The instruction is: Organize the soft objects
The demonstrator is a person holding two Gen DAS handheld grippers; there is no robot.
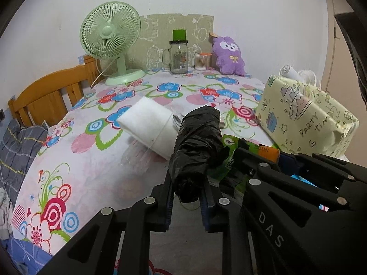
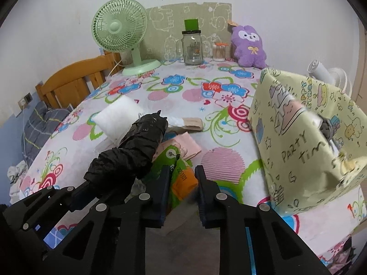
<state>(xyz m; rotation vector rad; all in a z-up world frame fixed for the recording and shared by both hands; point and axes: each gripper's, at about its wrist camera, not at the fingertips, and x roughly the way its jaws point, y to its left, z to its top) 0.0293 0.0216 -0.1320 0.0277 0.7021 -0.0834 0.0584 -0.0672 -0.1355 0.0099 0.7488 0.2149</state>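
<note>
**Black roll and green packet gripped over the flowered sheet**

We are holding a crinkled, glossy black plastic roll [image 1: 197, 146] in our left gripper [image 1: 187, 202], whose 2 jaws are pressing tight on its near end; the roll is jutting up and away from us, lumpy and cylinder-shaped. Our right gripper [image 2: 182, 184] is sitting just to the right of it, jaws narrowed on a slick green and orange packet [image 2: 181, 176], which is lying between the pads. Just beyond the roll a soft white folded pad [image 1: 146, 123] and a flat pink cloth [image 2: 187, 145] are resting on the smooth floral bedsheet [image 1: 91, 160]. To the right a pale yellow box [image 2: 305, 137] with cartoon print is standing tilted. Far off, a mint plastic fan [image 1: 110, 36], a clear glass jar [image 1: 178, 56] and a fuzzy purple plush [image 1: 229, 56] are lining the wall.
</note>
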